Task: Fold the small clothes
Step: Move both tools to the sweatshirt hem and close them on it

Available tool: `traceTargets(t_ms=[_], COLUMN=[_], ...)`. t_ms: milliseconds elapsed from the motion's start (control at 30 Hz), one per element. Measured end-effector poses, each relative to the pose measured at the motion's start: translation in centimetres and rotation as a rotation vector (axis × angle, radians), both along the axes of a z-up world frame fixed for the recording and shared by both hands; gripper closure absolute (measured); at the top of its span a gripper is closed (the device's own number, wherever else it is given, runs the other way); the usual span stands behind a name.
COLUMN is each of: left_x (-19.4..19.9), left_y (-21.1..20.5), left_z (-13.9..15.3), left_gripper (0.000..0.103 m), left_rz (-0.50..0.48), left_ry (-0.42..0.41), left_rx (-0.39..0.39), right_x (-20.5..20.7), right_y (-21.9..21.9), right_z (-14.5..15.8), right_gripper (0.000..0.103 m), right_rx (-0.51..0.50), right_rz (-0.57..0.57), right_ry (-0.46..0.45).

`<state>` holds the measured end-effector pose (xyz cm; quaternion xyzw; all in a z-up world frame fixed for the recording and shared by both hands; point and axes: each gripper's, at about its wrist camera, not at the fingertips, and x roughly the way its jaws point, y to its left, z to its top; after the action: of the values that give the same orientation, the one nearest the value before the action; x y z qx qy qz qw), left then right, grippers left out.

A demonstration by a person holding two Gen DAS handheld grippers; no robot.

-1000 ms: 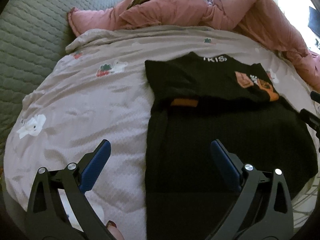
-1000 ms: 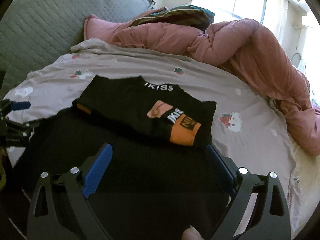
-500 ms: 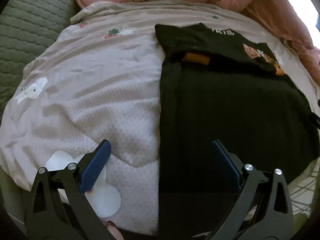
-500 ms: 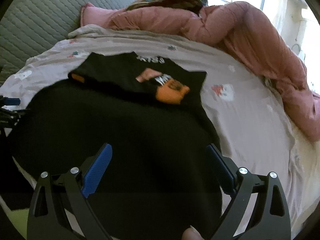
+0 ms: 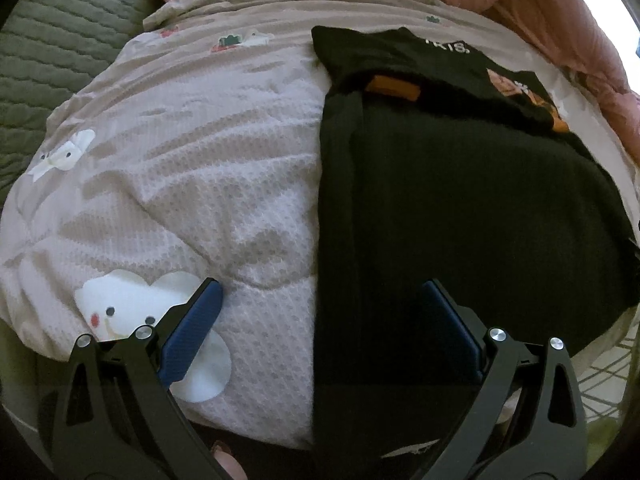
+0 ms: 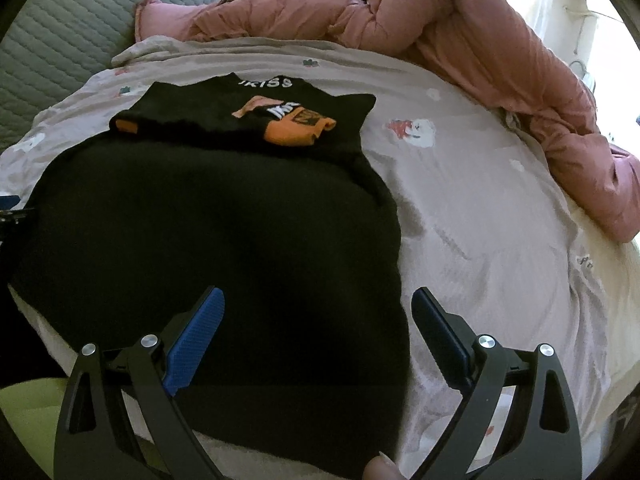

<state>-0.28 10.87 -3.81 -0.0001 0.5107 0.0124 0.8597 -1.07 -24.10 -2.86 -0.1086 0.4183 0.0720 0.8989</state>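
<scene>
A black knit garment (image 5: pixel 460 208) lies flat on the pale patterned bedspread (image 5: pixel 180 168), its near hem hanging over the bed's front edge. It also shows in the right wrist view (image 6: pixel 224 240). A folded black shirt with orange print (image 6: pixel 260 116) lies beyond it, touching its far end; it also shows in the left wrist view (image 5: pixel 432 68). My left gripper (image 5: pixel 324 332) is open over the garment's near left edge. My right gripper (image 6: pixel 318 332) is open over the garment's near right edge. Neither holds anything.
A pink duvet (image 6: pixel 460 52) is bunched along the far and right side of the bed. A grey-green quilted cover (image 5: pixel 48 48) lies at the left. The bed's front edge runs just below both grippers.
Both grippers have come down and closer to the near end of the black garment, still open. The garments have not moved.
</scene>
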Motion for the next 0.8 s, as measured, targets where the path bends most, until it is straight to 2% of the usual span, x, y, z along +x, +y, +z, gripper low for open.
traceTargets(t_ms=[333, 433, 500, 533, 600, 633, 667, 733, 800], left_x=[-0.5, -0.7, -0.9, -1.0, -1.3, -1.5, -1.7, -1.9, -2.1], left_y=[-0.1, 0.0, 0.2, 0.3, 0.5, 0.6, 0.9, 1.5, 1.9], left_z=[0.1, 0.2, 0.4, 0.5, 0.7, 0.9, 1.1, 1.3, 1.5], left_gripper=[0.025, 0.032, 0.036, 0.04, 0.051, 0.058, 0.063, 0.067, 0.067], left_rz=[0.01, 0.015, 0.019, 0.021, 0.03, 0.034, 0.037, 0.043, 0.045], left_ry=[-0.008, -0.012, -0.018, -0.021, -0.029, -0.033, -0.036, -0.038, -0.037], left_rx=[0.003, 0.003, -0.002, -0.005, -0.005, -0.005, -0.016, -0.048, -0.081], right_x=[-0.8, -1.1, -1.2, -1.3, -1.5, -1.6, -1.7, -1.7, -1.7], right_y=[0.2, 0.1, -0.2, -0.5, -1.2, -1.5, -2.2, -3.2, -3.9], right_z=[-1.3, -1.7, -1.8, -1.9, -1.7, -1.7, -1.4, -1.1, -0.9], right_gripper=[0.009, 0.011, 0.015, 0.02, 0.039, 0.057, 0.07, 0.088, 0.092], right_rx=[-0.035, -0.033, -0.012, 0.002, 0.058, 0.084, 0.134, 0.2, 0.259], right_rz=[0.0, 0.003, 0.006, 0.005, 0.014, 0.017, 0.017, 0.013, 0.012], right_ry=[0.043, 0.056, 0.061, 0.063, 0.066, 0.068, 0.068, 0.069, 0.074])
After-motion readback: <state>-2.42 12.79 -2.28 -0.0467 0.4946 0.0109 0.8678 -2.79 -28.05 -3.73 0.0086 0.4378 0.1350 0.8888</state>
